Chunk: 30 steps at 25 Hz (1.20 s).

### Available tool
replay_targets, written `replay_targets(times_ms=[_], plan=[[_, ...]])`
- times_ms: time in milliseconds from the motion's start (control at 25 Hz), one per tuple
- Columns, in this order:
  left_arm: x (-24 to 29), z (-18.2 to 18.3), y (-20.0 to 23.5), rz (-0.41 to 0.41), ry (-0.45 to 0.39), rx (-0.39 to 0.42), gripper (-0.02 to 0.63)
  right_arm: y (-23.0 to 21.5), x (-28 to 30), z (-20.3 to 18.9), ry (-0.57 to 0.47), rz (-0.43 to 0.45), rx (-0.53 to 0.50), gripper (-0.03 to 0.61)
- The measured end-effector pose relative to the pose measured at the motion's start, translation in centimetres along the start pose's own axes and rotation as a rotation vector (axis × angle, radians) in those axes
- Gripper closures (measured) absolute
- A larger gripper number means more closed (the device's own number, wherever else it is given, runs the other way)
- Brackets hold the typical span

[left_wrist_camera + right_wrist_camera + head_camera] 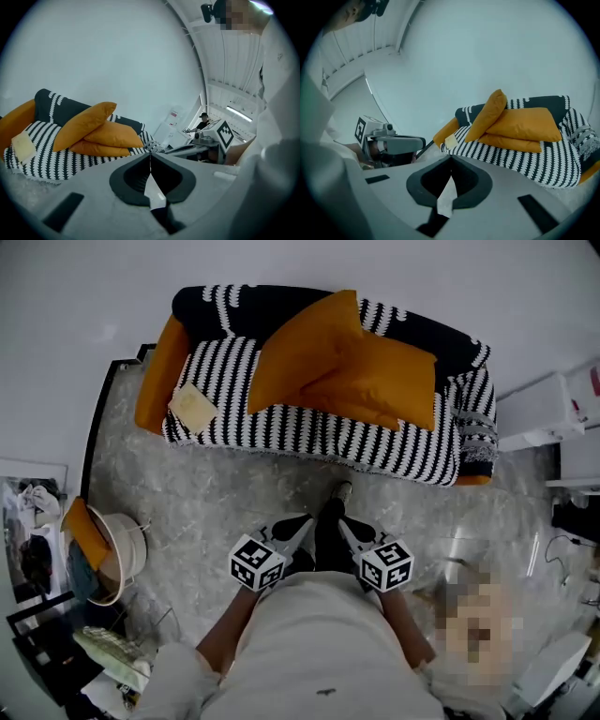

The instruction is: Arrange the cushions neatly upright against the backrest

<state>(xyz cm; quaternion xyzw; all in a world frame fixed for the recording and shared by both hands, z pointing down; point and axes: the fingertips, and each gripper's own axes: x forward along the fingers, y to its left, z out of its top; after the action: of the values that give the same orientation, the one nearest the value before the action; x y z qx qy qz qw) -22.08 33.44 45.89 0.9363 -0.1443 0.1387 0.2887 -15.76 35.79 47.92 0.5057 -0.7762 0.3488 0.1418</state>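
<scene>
Judging by how things lie, the task has not begun. On the striped sofa (281, 432), in the upper middle of the head view, the orange cushions (347, 367) sit in a loose pile over the centre and right of the seat. One leans slantwise across the left of the pile and two lie flat beneath it. None stands upright against the backrest (234, 306), so all of them are still to be lifted apart and stood up.

The left tool (150, 155) has its jaws pressed together with nothing between them, and so does the right tool (451, 160). Both are held low in the centre of the head view, well apart from the sofa.

Counted from left to right:
- One round basket (131, 545) at the lower left holds an orange thing; whether that is a fourth cushion I cannot tell.
- One small pale-yellow square pad (192, 406) lies at the seat's left end.
- There are three piled orange cushions, one sofa and two tools.
</scene>
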Motion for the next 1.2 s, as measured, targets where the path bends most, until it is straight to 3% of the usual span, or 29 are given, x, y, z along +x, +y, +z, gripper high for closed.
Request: replay_targets(times_ms=[240,520,720,960,1200], plan=[[4.8,2.3,1.0,-0.012,0.020,-0.007,0.600,-5.7,-0.5,1.9,-0.017,-0.039,0.064,0.572],[10.0,6.0,3.2,0.022,0.053,-0.022,0.600,-11.4,0.9,7.9,-0.065,-0.027,0.064,0.571],[14.9,8.5,3.0,0.018,0.093,0.027,0.600,-15.9,0.2,11.0,-0.108,-0.042,0.097,0.571],[19.4,10.4,3.8,0.034,0.125,0.045,0.600,-20.6,-0.7,12.1,-0.130,-0.055,0.164,0.571],[20.3,10.8,5.1,0.069,0.171,0.090,0.600,-20.8,1.2,11.4,-0.081,-0.008,0.225,0.571]])
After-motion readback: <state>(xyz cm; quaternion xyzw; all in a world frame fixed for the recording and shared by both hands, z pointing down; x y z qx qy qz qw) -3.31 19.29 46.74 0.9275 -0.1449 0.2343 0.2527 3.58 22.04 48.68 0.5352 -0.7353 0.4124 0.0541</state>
